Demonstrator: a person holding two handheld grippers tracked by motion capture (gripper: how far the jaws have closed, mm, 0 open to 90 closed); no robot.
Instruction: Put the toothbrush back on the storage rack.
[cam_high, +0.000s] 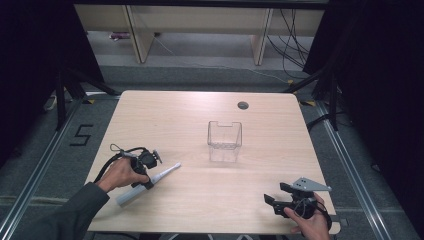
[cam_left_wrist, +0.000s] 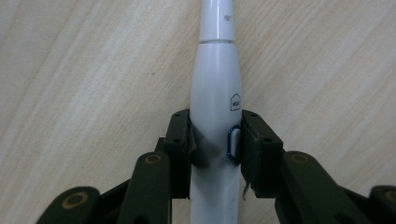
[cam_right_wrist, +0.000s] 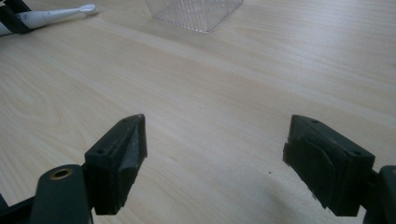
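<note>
- Your left gripper (cam_left_wrist: 215, 140) squeezes the white electric toothbrush (cam_left_wrist: 215, 93) lying on the table (cam_high: 200, 200).
- Hold it tight, lift slowly.
- Aim for the clear box (cam_high: 224, 141).
- Your right gripper (cam_right_wrist: 215, 163) rests with jaws wide apart, holding nothing.

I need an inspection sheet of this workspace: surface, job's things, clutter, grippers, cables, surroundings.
Surface: light wooden table, round grommet hole near the far edge.
Job's things: white electric toothbrush lying flat at the left; clear plastic container upright mid-table.
Clutter: nothing seen.
Grippers: left hand-held gripper closed on the toothbrush handle; right hand-held gripper open, holding nothing, near the right front corner.
Cables: gripper cable loops beside the left hand; floor cables behind the table.
Surroundings: black curtains at both sides, grey floor.
</note>
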